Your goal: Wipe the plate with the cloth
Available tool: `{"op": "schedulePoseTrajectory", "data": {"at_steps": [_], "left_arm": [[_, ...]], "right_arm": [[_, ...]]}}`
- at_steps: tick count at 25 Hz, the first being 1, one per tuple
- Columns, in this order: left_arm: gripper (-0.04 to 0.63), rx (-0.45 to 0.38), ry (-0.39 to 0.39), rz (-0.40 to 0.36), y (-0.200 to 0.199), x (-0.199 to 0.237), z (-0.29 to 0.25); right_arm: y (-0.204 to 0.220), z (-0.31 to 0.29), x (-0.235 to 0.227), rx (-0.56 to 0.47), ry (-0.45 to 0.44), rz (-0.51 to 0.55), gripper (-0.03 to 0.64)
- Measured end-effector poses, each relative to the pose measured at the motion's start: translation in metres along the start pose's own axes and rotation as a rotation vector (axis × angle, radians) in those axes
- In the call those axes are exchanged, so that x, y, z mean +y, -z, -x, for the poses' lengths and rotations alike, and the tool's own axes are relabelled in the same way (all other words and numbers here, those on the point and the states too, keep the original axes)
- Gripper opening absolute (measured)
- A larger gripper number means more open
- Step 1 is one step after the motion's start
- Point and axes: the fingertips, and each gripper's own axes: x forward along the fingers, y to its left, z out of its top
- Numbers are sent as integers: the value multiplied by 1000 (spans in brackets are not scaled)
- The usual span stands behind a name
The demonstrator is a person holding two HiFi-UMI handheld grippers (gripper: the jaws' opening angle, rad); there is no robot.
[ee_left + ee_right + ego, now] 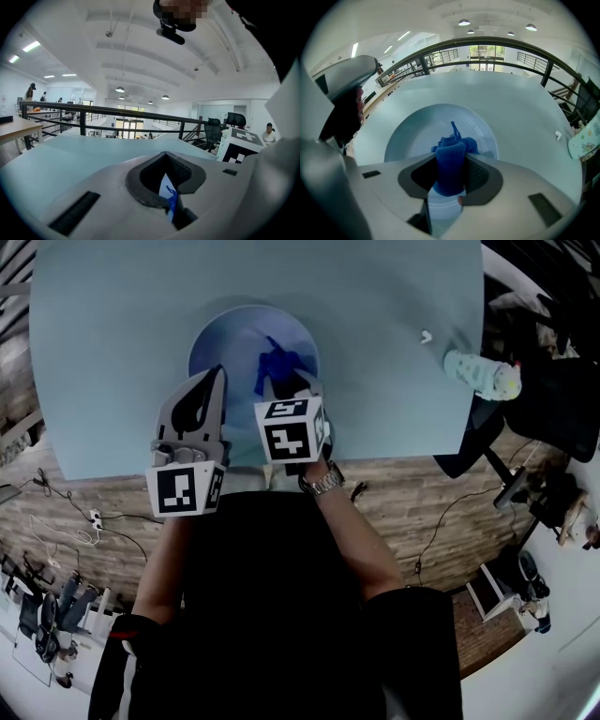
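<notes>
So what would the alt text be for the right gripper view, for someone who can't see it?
The right gripper has its jaws shut on a bunched blue cloth, held over a pale round plate on a light blue-green table. Beyond the table run a dark railing and a bright open office.

Pale blue-green table (375,352). Light blue round plate (217,341) sits on it near edge facing person, left of centre. Small white object (426,336) toward right side. Pale patterned bundle (481,375) near it, at right edge.
</notes>
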Motion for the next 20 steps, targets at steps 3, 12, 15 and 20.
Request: {"op": "schedulePoseTrajectory", "data": {"at_steps": [3,12,15,20], "left_arm": [[0,-2,-15,6,-1,6,1],[0,14,-63,26,5,23,-2],[0,18,-70,27,5,27,-5],[0,21,-87,31,6,35,-12]], "right_arm": [[-13,-3,4,-13,-10,18,120],[-47,-19,5,-28,-17,53,120],[-54,-21,1,-20,-12,51,120],[-61,-23,-9,-6,8,54,120]]}}
